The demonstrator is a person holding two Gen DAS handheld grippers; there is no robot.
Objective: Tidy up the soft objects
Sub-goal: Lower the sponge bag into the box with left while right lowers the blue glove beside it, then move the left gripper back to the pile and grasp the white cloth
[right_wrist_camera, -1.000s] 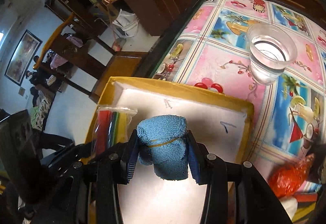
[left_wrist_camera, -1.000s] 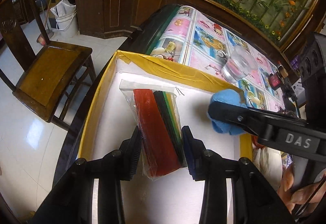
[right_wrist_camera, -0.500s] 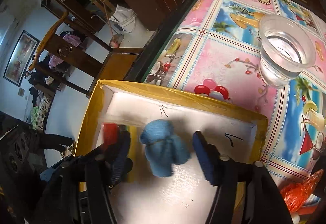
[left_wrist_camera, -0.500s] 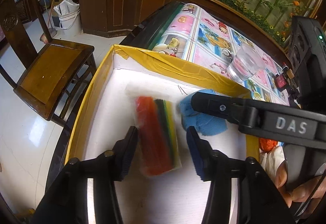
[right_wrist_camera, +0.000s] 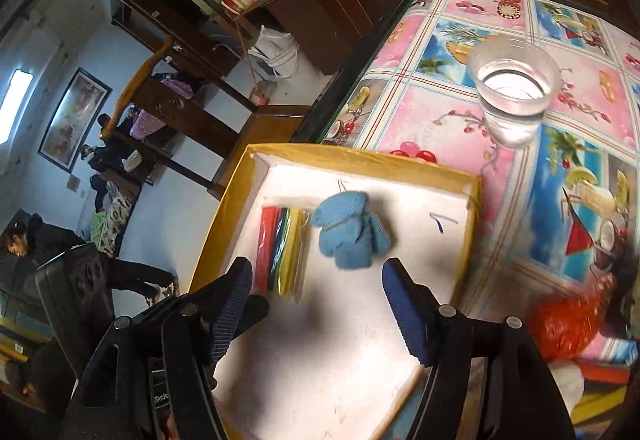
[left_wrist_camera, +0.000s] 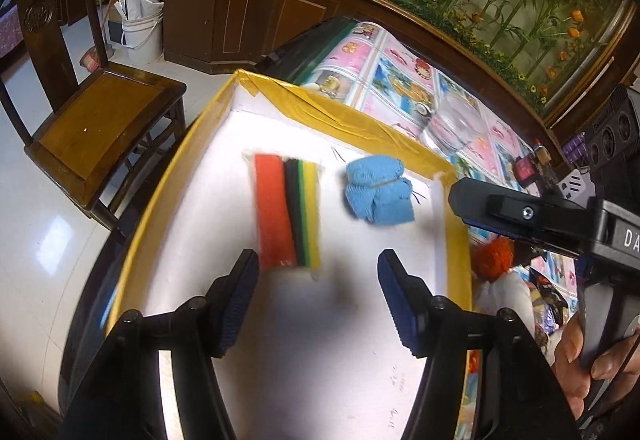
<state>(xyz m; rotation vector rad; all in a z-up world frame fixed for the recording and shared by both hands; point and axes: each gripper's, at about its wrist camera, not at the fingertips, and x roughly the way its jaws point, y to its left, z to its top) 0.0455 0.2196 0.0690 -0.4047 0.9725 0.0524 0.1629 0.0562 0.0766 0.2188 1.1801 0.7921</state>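
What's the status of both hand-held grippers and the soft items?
Left hand-held gripper opening, empty. Right hand-held gripper open, empty. Blue cloth and colour packet lie in tray. Nothing obstructing.

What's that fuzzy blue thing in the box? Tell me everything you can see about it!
The blue cloth looks like a soft, fuzzy towel, rolled into a bundle with a thin band tied round its middle. It lies on the white floor of the yellow-edged box, toward the far wall, beside a clear packet of coloured strips but apart from it. No tool touches it; it rests free.
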